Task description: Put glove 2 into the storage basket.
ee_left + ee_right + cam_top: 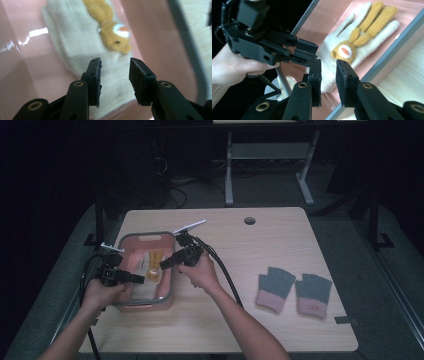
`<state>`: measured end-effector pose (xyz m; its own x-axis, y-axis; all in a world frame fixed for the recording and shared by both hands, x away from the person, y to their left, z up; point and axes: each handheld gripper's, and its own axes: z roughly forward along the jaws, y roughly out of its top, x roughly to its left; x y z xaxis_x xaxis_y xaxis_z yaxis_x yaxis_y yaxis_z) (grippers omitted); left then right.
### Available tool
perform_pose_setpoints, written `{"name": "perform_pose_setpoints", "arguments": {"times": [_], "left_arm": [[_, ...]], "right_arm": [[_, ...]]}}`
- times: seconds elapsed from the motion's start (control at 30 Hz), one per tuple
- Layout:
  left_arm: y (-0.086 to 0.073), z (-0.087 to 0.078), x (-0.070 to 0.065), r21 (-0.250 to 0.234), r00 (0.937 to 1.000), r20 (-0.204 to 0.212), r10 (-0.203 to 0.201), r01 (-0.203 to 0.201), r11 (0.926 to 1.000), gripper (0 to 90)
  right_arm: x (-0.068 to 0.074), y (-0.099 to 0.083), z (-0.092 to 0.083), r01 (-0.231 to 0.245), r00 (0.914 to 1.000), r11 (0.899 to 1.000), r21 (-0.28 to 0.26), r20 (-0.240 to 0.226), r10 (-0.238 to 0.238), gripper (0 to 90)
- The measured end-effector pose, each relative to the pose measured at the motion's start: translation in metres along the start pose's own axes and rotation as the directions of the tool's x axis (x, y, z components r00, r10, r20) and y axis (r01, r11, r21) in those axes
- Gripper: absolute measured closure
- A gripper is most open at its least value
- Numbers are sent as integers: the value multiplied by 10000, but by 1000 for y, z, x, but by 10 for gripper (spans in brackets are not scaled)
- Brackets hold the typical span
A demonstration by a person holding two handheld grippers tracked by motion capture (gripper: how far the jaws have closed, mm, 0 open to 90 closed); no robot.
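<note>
A pink bin [146, 234] with a grey rim stands at the table's left. In it lies a cream glove [152, 266] with orange fingers and a small orange animal figure [113, 35]. My left gripper [139, 280] reaches into the bin from the left. In the left gripper view [115, 61] its jaws stand apart just above the glove's cuff [112, 82], nothing between them. My right gripper [163, 264] comes over the bin's right rim [387, 53]. Its jaws [328, 62] are apart and empty, pointing at the glove [362, 37], with the left gripper [269, 47] close beside.
Two grey gloves with pink cuffs [275, 287] [312, 292] lie flat at the right of the wooden table [240, 270]. A round cable hole [249, 220] is near the far edge. Black cables trail from both grippers.
</note>
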<state>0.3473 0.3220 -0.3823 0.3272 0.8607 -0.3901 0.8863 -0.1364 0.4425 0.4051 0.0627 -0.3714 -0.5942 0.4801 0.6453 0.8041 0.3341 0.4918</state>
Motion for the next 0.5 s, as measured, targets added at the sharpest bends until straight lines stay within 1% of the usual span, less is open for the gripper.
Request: {"name": "perform_pose_setpoints", "arguments": {"times": [0.07,0.1,0.13,0.17,0.23,0.27,0.3,0.33,0.37,0.4,0.5], "left_arm": [[0,-3,-2,-185,9998,173,76,-73,9998,599],[1,-6,-5,-404,9994,341,93,-79,9992,597],[1,-6,-5,-404,9994,341,93,-79,9992,593],[1,-8,-6,-470,9988,423,229,-209,9987,588],[2,-11,-11,-629,9979,615,219,-180,9979,587],[3,-12,-12,-660,9976,646,253,-211,9976,585],[3,-13,-17,-795,9963,827,236,-170,9967,579],[3,-13,-17,-795,9963,827,236,-170,9967,574],[4,-14,-21,-819,9951,919,356,-280,9962,567],[4,-14,-21,-819,9951,919,356,-280,9962,565],[4,-14,-27,-831,9935,992,564,-482,9954,559]], "right_arm": [[0,-1,-3,-39,10000,10000,-38,-1,39,735],[-2,-2,-6,-13,10000,10000,-91,7,14,730],[-2,-2,-6,-13,10000,10000,-91,7,14,730],[-2,-3,-9,-43,10000,9999,-118,-12,43,727],[-3,-3,-10,-22,10000,9999,-124,-18,22,725],[-3,-3,-12,-40,10000,9999,-158,-40,39,722],[-4,-4,-16,-71,10000,9998,-201,-65,70,719],[-4,-4,-17,-89,9999,9997,-226,-93,87,716],[-5,-5,-18,-102,9999,9997,-241,-95,99,712],[-5,-5,-18,-102,9999,9997,-241,-95,99,712],[-8,-7,-24,-118,9999,9995,-308,-92,115,704]]}}
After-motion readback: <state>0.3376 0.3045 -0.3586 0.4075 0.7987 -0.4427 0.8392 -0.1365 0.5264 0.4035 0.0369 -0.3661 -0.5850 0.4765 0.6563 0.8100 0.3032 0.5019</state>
